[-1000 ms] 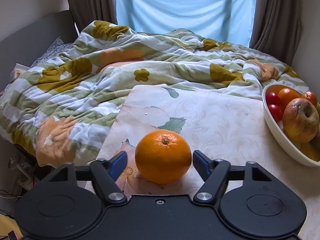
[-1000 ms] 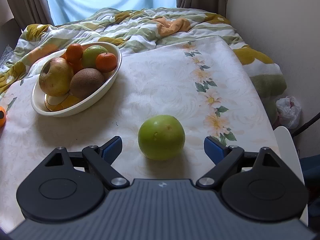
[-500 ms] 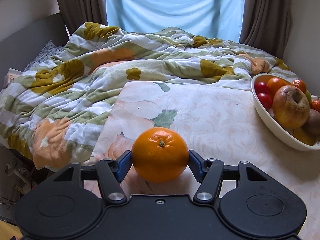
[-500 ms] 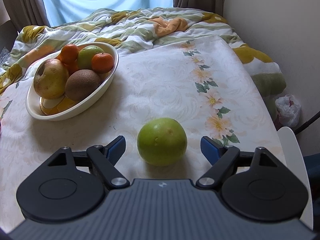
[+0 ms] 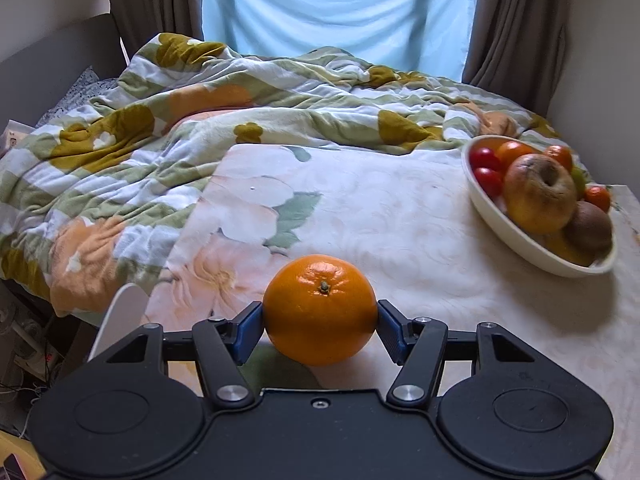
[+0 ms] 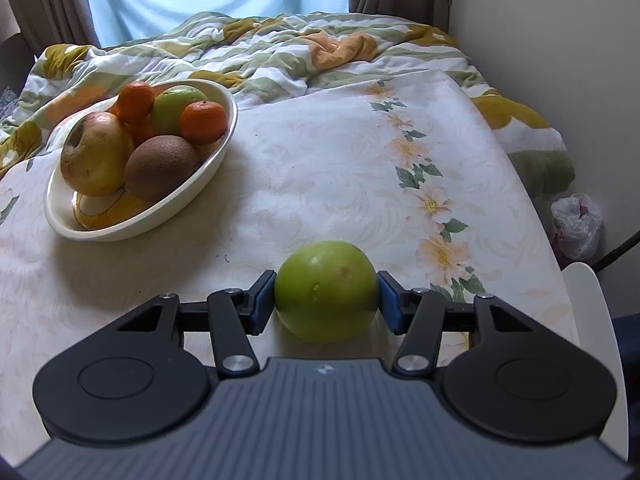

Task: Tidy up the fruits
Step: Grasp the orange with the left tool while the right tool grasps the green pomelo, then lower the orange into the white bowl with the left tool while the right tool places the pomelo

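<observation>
Left gripper (image 5: pixel 320 326): closed on the orange (image 5: pixel 320 309), blue pads pressed against both its sides, over the flowered tablecloth (image 5: pixel 384 216).
Right gripper (image 6: pixel 326 300): clamped on the green fruit (image 6: pixel 326 290), pads touching both sides.
Bowl (image 5: pixel 520 236): seen from the left wrist beyond and to the right of the orange; from the right wrist, beyond and left of the green fruit.
Left view only: red tomatoes (image 5: pixel 484 158) in the bowl.
Right view only: a plastic bag (image 6: pixel 578 226) off the tablecloth edge, far from the bowl.
</observation>
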The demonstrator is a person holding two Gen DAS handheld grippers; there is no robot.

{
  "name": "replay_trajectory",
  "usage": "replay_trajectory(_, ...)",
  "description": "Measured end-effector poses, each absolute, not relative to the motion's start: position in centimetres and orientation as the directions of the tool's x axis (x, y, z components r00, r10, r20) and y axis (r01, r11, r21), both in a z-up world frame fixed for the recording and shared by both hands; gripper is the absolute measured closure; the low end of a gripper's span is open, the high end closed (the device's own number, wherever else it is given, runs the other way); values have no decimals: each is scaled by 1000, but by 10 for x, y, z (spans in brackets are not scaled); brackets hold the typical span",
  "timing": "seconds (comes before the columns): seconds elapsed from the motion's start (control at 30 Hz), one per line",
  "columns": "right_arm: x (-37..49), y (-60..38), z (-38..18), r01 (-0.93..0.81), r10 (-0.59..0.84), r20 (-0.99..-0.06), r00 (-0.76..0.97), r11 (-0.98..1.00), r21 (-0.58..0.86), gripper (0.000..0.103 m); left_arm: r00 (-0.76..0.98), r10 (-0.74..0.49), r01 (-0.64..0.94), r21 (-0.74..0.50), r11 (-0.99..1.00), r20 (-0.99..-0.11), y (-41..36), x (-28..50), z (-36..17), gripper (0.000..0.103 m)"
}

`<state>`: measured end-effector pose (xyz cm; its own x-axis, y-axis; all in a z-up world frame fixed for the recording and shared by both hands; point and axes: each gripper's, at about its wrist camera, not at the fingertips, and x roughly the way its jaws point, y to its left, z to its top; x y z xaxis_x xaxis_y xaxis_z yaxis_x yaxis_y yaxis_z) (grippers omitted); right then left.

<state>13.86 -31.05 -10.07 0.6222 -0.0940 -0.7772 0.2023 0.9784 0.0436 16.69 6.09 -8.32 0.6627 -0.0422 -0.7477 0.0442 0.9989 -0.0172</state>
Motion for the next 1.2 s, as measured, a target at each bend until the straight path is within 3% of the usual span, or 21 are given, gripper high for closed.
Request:
replay_trajectory(0.77,120,-319,-21,45,31,-716,697,995,87,35,739,-149,119,-90,989,-658,-29,117,0,38)
replay_trajectory(1.2,137,-331,-5,18,48,-688,725,996,89,35,711,-245,252,-86,964,-659,-81,157,-8,38)
